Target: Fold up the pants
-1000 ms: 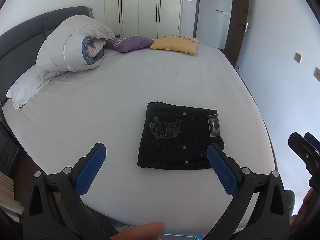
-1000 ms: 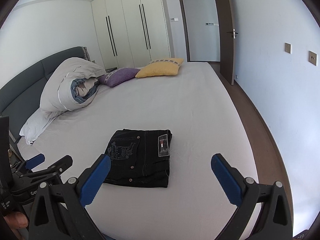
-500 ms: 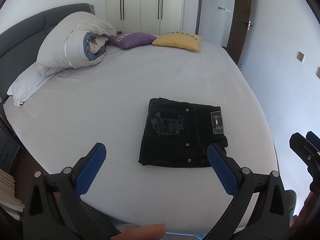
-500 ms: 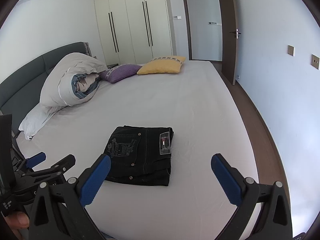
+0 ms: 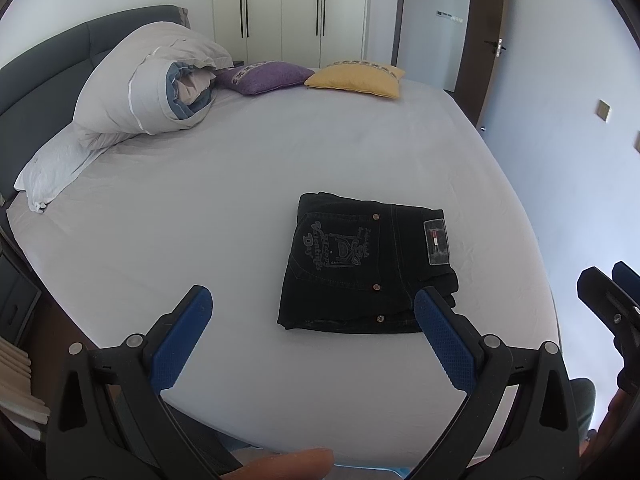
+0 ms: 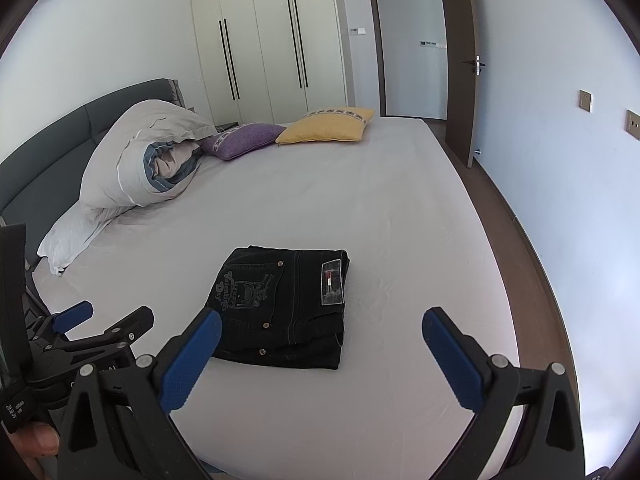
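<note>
a bedroom with white wardrobes [image 6: 272, 52] behind the bed [image 5: 248, 184], which is covered by a pale sheet. the black pants [image 5: 366, 266] lie folded into a flat rectangle on the bed near its foot edge, back pocket and label patch facing up. a rolled duvet [image 5: 152, 88] sits by the headboard, with a purple cushion [image 5: 266, 77] and a yellow cushion [image 5: 356, 79] beside it. i see my left tool [image 5: 310, 334] spread wide and empty, short of the pants, and my right tool [image 6: 322, 356] likewise gaping, holding nothing.
</note>
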`<state>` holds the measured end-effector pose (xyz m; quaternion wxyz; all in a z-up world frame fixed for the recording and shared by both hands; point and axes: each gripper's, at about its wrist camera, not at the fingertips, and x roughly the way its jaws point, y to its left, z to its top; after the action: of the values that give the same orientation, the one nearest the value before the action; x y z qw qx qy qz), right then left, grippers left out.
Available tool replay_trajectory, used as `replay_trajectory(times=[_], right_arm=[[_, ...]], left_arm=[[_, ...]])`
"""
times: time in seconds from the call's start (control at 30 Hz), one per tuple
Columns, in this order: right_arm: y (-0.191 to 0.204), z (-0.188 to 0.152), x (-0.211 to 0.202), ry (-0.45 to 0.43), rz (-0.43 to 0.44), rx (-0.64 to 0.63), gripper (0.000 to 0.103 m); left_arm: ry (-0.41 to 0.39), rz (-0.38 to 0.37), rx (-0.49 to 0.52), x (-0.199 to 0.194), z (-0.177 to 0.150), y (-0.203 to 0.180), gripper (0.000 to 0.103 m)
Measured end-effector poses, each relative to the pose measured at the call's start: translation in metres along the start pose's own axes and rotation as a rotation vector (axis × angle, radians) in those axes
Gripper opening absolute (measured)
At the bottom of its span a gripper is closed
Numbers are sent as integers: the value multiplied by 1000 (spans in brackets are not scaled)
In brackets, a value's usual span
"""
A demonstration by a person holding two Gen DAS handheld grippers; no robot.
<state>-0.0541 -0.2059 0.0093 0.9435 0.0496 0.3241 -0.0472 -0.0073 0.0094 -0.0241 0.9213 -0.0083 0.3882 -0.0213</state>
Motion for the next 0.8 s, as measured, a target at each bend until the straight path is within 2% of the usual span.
replay_trajectory(times=[0.8], right_arm=[[0, -3, 1, 7, -1, -4, 103]], left_arm=[[-1, -1, 8, 3, -2, -1, 103]])
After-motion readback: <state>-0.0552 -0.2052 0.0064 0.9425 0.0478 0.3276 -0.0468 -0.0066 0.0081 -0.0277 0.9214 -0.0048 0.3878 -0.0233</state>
